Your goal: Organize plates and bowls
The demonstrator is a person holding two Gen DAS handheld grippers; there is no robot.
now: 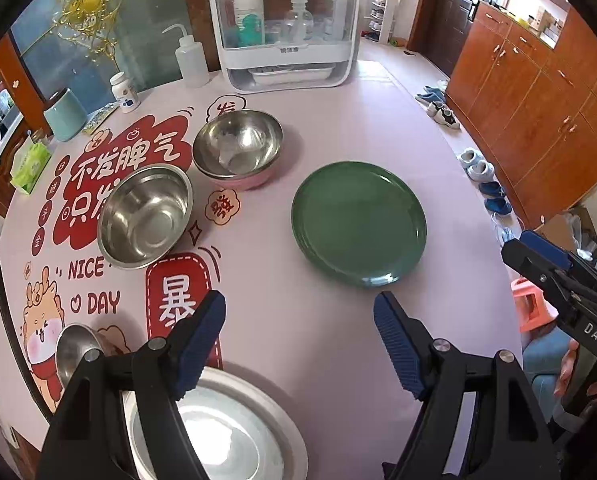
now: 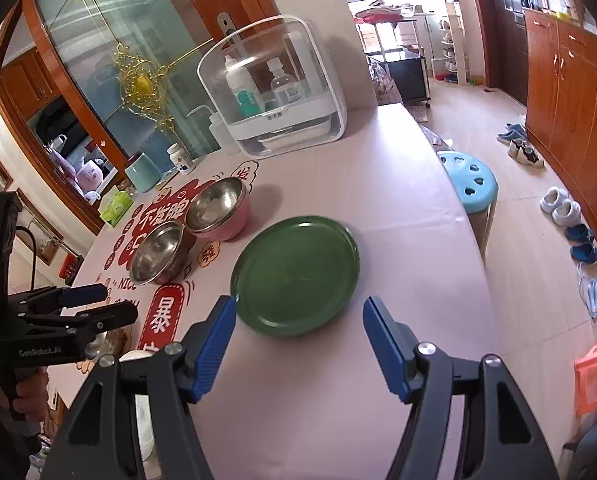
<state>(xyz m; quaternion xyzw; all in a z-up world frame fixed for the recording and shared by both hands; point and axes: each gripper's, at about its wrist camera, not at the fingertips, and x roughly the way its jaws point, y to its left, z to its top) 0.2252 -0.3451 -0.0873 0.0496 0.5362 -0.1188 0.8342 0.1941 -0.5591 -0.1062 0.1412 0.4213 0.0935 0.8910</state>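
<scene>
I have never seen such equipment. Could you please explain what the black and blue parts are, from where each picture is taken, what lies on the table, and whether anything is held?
No robot here: a person holds a two-finger gripper in each hand, each carrying a camera that looks along its blue fingers. One picture comes from the left gripper, the other from the right gripper. On the table lie a green plate, a steel bowl, a pink-sided steel bowl and a clear storage box. Both grippers are open and hold nothing.
</scene>
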